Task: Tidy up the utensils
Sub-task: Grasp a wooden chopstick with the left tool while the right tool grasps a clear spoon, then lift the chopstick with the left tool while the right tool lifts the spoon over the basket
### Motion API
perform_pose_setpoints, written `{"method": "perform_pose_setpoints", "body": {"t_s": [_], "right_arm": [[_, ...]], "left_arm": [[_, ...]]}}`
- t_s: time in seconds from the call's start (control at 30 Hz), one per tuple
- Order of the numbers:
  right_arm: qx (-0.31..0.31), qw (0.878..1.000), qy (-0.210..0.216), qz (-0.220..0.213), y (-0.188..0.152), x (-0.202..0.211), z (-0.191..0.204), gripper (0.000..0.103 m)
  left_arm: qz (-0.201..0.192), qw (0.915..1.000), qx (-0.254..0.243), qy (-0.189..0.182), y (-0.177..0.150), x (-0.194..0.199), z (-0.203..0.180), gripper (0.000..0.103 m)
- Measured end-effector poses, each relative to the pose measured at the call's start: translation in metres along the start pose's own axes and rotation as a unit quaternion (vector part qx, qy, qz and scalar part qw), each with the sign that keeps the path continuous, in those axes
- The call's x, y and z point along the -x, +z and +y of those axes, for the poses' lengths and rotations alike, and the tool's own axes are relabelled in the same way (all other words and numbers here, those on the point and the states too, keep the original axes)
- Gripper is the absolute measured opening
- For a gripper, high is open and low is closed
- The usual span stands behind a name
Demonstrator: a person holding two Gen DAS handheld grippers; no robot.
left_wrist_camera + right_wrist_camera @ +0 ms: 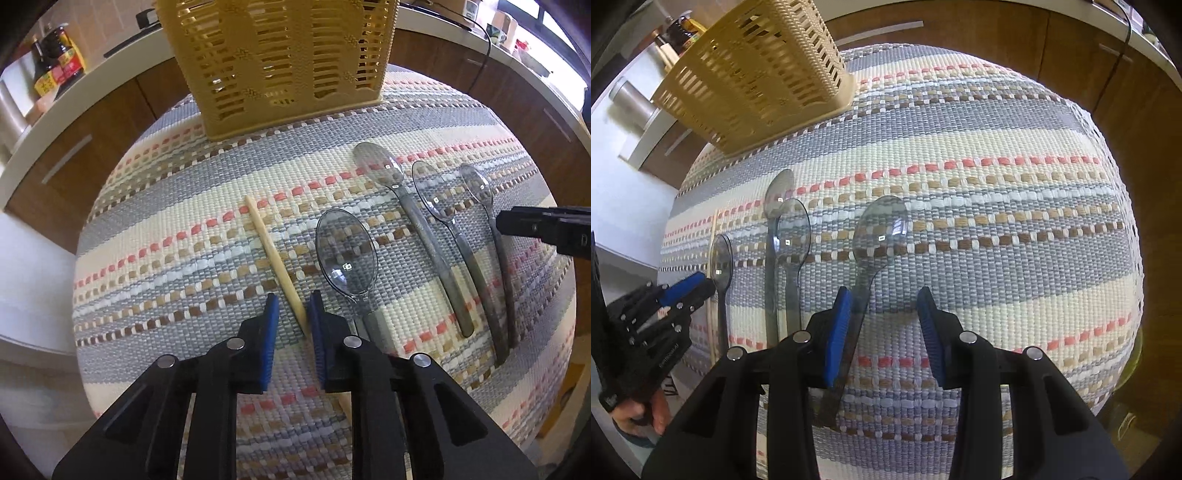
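A tan slotted utensil basket [280,62] stands at the far side of the striped woven mat [177,192]; it also shows in the right wrist view [753,77]. A wooden chopstick [275,258] lies on the mat and runs between the fingers of my left gripper [293,306], which is open around it. Several clear grey plastic spoons lie side by side to its right; the nearest one [347,251] is just right of the left gripper. My right gripper [884,295] is open and low over the mat; the rightmost spoon [879,236] has its handle along the left finger's inner side.
Wooden cabinets with a white countertop [92,70] curve around behind the table. Sauce bottles [59,55] stand on the counter at the left. A black cable [484,40] hangs at the back right. The mat's right edge [1126,206] drops off toward the cabinets.
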State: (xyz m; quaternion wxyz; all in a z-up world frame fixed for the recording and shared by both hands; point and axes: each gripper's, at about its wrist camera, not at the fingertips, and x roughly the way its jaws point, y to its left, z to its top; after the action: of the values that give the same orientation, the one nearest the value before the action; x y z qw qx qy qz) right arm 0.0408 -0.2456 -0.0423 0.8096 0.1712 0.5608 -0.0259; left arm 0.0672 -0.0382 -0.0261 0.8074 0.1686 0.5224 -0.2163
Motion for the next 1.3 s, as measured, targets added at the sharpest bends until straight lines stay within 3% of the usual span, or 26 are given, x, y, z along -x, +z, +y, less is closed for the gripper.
{"method": "perform_pose_setpoints", "body": {"t_s": [0.07,0.13,0.27,0.47,0.83,1.17,1.3], "right_arm": [[0.001,1.000,0.008,0.013,0.003,-0.004,0.005,0.035],[0.004,1.000,-0.015,0.027,0.006,-0.007,0.014,0.034],[0.023,0.997,-0.058,0.048,0.013,-0.015,0.031,0.018],[0.051,0.993,-0.087,0.054,0.013,-0.025,0.051,0.012],[0.054,0.998,-0.026,0.033,0.001,-0.011,0.039,0.001],[0.059,0.998,0.012,0.001,-0.007,0.008,0.016,0.001],[0.067,0.997,0.025,-0.019,-0.010,0.038,0.002,0.001]], "left_arm": [[0.001,1.0000,-0.003,-0.001,0.000,0.000,0.000,0.015],[0.009,0.9999,-0.014,-0.003,0.002,0.000,-0.001,0.015],[0.022,0.9994,-0.027,-0.006,0.011,-0.006,-0.003,0.014],[0.019,0.9994,-0.029,0.003,0.018,-0.007,-0.012,0.007],[-0.058,0.9947,0.068,-0.051,0.009,0.023,0.015,0.003],[-0.111,0.9872,0.091,-0.069,0.009,0.059,0.025,0.003],[-0.134,0.9831,0.098,-0.076,0.009,0.070,0.027,0.003]]}}
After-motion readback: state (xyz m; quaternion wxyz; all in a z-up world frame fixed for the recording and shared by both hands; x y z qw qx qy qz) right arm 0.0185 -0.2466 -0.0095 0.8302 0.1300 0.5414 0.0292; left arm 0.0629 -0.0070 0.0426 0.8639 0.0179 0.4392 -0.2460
